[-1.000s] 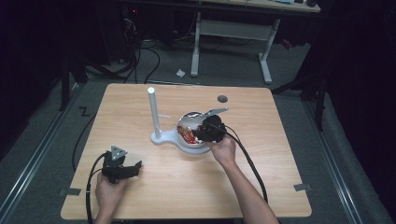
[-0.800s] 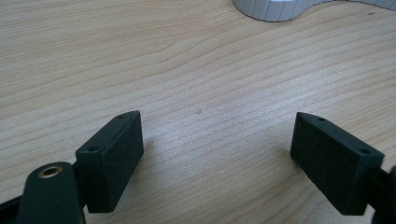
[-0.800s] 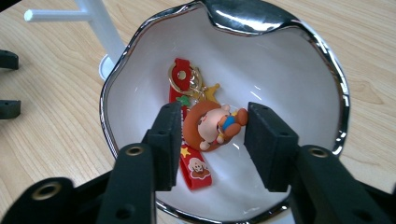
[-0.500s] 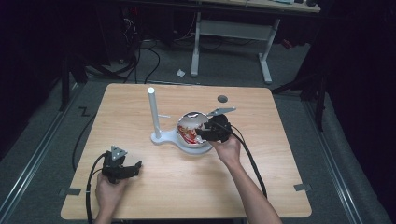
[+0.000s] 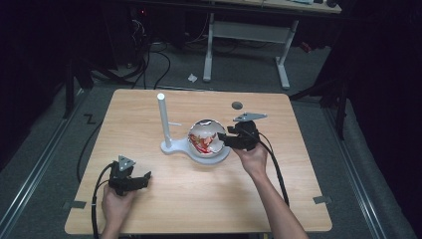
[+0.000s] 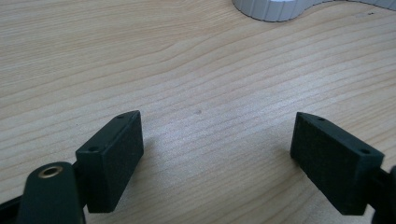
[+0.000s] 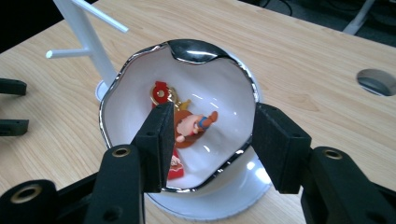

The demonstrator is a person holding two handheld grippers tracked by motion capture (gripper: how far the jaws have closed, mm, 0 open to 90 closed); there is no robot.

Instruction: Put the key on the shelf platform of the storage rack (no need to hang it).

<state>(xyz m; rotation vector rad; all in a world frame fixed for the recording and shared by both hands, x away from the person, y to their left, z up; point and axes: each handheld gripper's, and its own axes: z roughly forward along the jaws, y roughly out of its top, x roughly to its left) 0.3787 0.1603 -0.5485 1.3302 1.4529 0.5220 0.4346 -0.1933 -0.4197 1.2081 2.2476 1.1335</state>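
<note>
One charm [image 7: 189, 126] (half behind jaw)

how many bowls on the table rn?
1. The white bowl with a silvery rim sits on the base of the white stand mid-table, small colourful trinkets inside. The right gripper straddles its near rim, jaws open.

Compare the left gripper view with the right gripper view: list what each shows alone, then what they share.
Left gripper view alone: its own open black jaws low over bare wood, with the ribbed edge of the white stand base at top.

Right gripper view alone: a white silver-rimmed bowl holding a red and orange toy figure, one jaw inside its rim and one outside, and the white post.

Both: the light wooden table.
</note>
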